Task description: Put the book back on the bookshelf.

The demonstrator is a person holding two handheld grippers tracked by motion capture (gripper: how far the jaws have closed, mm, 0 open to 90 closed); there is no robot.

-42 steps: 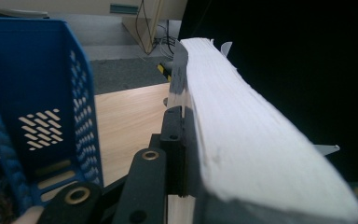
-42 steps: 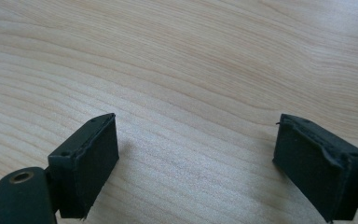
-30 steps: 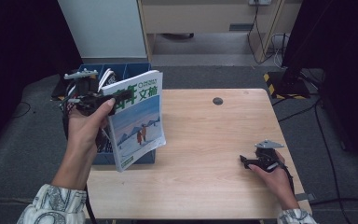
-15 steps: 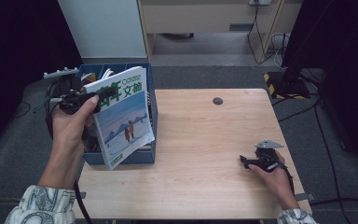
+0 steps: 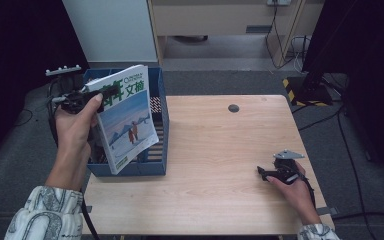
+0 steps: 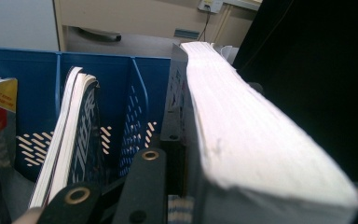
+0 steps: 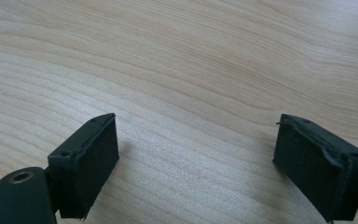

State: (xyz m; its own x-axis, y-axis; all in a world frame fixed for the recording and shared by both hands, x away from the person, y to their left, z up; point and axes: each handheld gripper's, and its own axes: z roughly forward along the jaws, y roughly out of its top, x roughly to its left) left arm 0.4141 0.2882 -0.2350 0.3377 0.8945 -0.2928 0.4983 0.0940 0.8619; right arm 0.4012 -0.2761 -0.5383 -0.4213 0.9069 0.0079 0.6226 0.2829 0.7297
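The glossy-covered magazine has swung farther left and up since a moment ago and now hangs tilted over the blue perforated plastic file box, its thick white page edge pinched between the left gripper jaws. The right gripper has stayed low on the pale wood-grain bench, its blocky black jaws spread wide.
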